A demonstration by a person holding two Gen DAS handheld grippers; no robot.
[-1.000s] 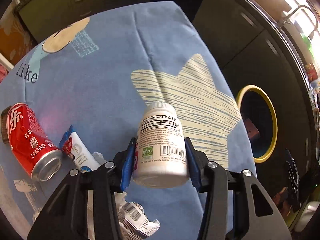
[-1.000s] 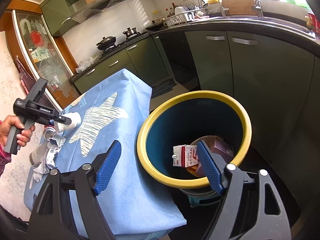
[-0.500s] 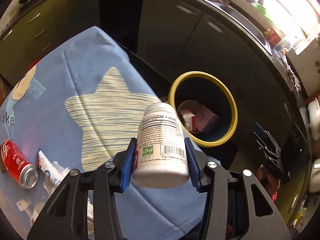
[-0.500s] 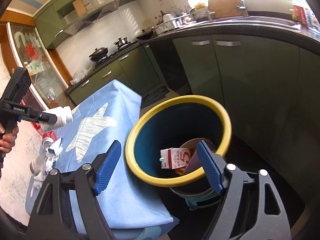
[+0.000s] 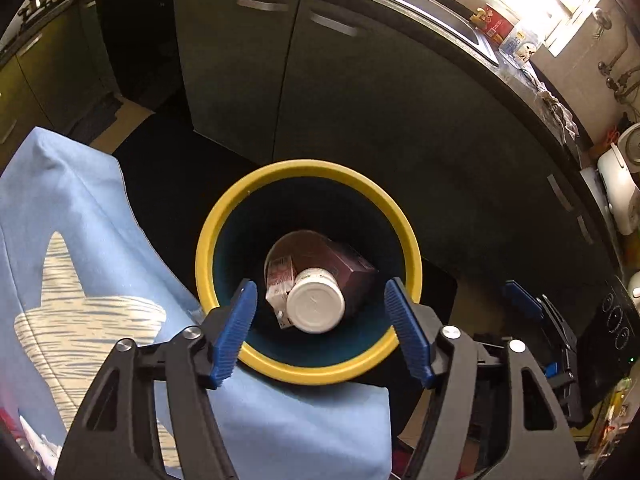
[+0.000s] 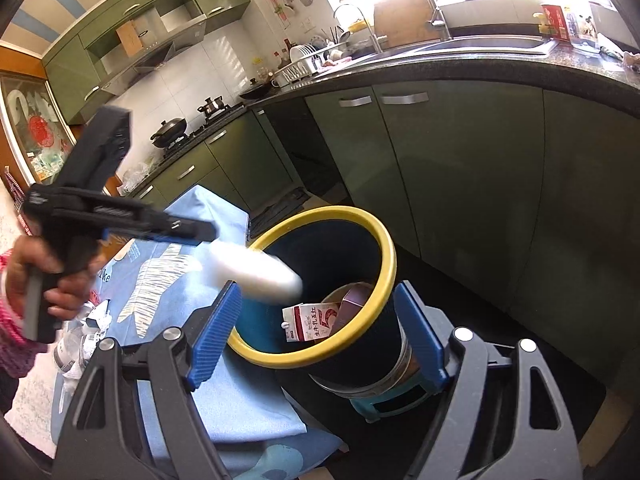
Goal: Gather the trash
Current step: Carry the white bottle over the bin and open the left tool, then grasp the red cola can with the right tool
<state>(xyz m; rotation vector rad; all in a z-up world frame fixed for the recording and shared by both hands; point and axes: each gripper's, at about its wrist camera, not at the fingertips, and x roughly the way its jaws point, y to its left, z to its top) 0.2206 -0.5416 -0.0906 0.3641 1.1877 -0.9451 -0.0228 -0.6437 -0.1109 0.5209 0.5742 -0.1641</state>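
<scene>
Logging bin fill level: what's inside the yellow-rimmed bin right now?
Inside the bin: a red-and-white milk carton, a maroon box, and the white bottle dropping in from the open left gripper. Anything beneath them is covered.

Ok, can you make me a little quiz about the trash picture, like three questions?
1. True or false: the left gripper is squeezing the white bottle.
2. What colour is the rim of the trash bin? A red, B yellow, C green.
3. Fill in: the right gripper holds ____.

Key: 1 false, its jaws have just been opening and the bottle is dropping free, clear of both pads. 2 B. 3 nothing, its jaws stand open and empty.
</scene>
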